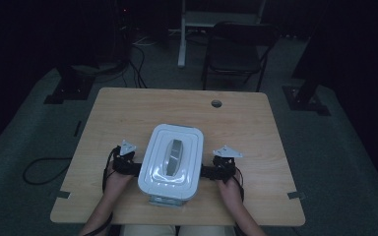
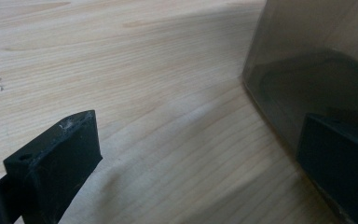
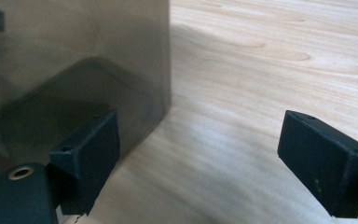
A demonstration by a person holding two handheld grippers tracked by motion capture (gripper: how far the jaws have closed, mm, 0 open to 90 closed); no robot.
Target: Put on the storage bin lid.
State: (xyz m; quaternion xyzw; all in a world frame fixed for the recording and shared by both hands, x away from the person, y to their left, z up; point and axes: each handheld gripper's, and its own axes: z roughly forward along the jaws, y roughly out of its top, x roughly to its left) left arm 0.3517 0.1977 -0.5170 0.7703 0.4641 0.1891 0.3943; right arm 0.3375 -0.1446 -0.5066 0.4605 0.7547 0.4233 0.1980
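Box (image 1: 171, 162) with white lid sitting on worktop (image 1: 128, 108), near person's edge, between both tools. Left tool (image 1: 137, 168) and right tool (image 1: 205, 171) flanking its short sides, jaws spread wide, gripping nothing. Judging step as squaring up for two-sided hold: keeping both tools level, pressing evenly (smooth wall probably slippery). High view showing lid handle; gripper views showing dark translucent wall (image 2: 307, 60) beside jaws.

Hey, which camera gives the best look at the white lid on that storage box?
The high view: it shows the whole white lid with its grey handle, between the two grippers. The left gripper view and right gripper view look low along the table and catch the box's translucent side wall, not the lid's top.
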